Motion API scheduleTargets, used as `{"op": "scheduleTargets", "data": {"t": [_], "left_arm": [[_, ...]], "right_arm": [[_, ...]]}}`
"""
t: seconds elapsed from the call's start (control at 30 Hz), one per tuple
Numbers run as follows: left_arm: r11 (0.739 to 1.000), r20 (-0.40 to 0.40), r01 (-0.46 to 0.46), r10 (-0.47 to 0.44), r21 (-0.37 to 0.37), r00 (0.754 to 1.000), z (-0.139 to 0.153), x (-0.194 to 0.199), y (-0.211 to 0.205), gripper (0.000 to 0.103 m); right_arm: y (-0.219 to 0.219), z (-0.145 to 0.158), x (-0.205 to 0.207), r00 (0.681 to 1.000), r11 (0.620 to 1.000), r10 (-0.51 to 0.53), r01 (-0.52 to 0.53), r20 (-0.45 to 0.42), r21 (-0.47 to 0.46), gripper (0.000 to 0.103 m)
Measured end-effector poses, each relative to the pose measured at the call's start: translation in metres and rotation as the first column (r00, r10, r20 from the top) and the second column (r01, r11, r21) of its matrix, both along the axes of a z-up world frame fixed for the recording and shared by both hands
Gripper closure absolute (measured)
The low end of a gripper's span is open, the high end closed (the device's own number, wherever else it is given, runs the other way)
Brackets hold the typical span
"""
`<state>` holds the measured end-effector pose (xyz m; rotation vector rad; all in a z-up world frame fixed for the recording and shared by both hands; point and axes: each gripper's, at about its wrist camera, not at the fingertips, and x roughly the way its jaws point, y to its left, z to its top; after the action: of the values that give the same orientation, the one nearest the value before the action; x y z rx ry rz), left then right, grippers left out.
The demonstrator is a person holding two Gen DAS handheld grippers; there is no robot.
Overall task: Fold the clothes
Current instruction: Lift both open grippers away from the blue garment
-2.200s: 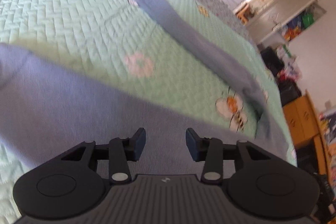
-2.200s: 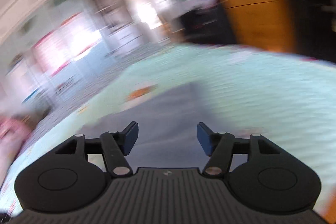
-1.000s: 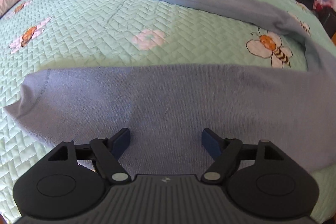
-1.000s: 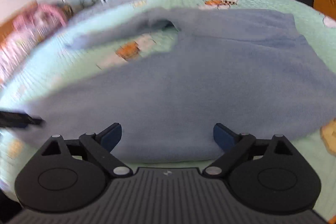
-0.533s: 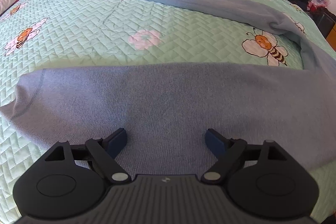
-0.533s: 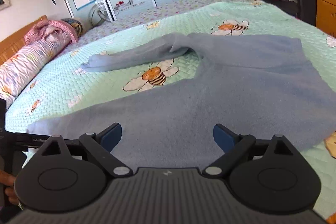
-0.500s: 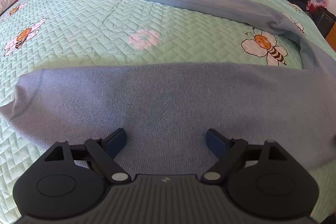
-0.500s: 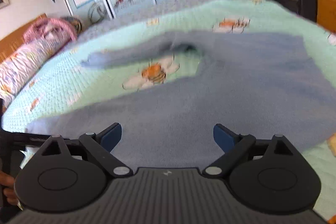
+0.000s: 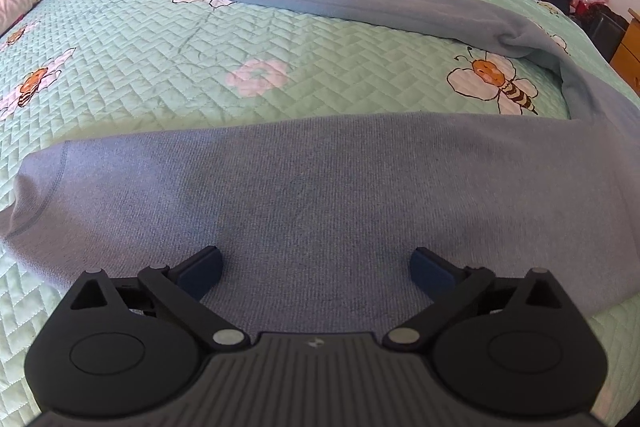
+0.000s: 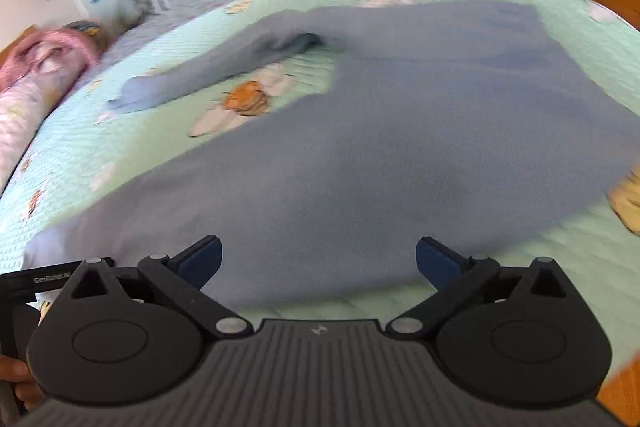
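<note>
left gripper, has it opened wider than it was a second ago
Yes. The left gripper has its fingers further apart over the blue sweater than a second ago, and its jaws are opening now. Nothing is pinched between them.

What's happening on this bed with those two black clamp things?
A person is folding a blue sweater spread on a green bee-print quilt, holding a gripper in each hand. The left gripper is over the sweater's near part, its jaws opening with nothing clamped. The right gripper is also wide open over the sweater's edge. One long sleeve lies stretched out across the quilt, not yet folded in.
</note>
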<state>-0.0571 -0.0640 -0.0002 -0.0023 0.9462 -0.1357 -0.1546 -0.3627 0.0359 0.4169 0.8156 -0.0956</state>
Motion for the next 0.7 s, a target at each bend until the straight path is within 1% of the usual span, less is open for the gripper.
{"op": "scheduleTargets", "data": {"t": [0.07,0.13,0.3,0.43,0.53,0.6,0.63,0.7], "left_arm": [[1.0,-0.003,-0.003,0.003,0.0,1.0,0.0,0.001,0.0,0.0],[1.0,-0.004,-0.006,0.006,0.0,1.0,0.0,0.001,-0.001,0.0],[1.0,0.001,-0.014,0.014,-0.01,1.0,0.001,-0.001,0.001,0.0],[0.999,-0.013,-0.031,0.03,-0.026,0.999,0.004,0.001,0.003,0.0],[0.998,-0.023,-0.051,0.05,-0.029,0.998,0.008,-0.002,0.002,0.0],[0.997,-0.022,-0.069,0.068,-0.038,0.997,0.014,-0.008,0.002,0.0],[0.996,-0.02,-0.078,0.077,-0.044,0.997,0.017,-0.011,0.002,0.0],[0.993,-0.007,-0.09,0.09,-0.08,0.996,0.026,-0.02,0.004,0.0]], "right_arm": [[-0.009,0.004,-0.019,1.0,0.998,-0.03,0.03,0.004,0.063,0.0],[-0.014,0.007,-0.041,0.999,0.994,-0.046,0.044,0.021,0.099,0.0],[-0.007,0.013,-0.077,0.999,0.994,-0.041,0.039,0.02,0.105,0.0],[0.01,0.021,-0.09,0.998,0.994,0.024,-0.03,0.062,0.103,0.0],[0.027,0.033,-0.098,0.991,0.992,0.086,-0.094,0.099,0.083,0.0],[0.033,0.037,-0.099,0.987,0.988,0.116,-0.127,0.115,0.093,0.0],[0.036,0.039,-0.1,0.985,0.985,0.127,-0.139,0.12,0.101,0.0],[0.039,0.04,-0.101,0.982,0.982,0.139,-0.153,0.125,0.112,0.0]]}}
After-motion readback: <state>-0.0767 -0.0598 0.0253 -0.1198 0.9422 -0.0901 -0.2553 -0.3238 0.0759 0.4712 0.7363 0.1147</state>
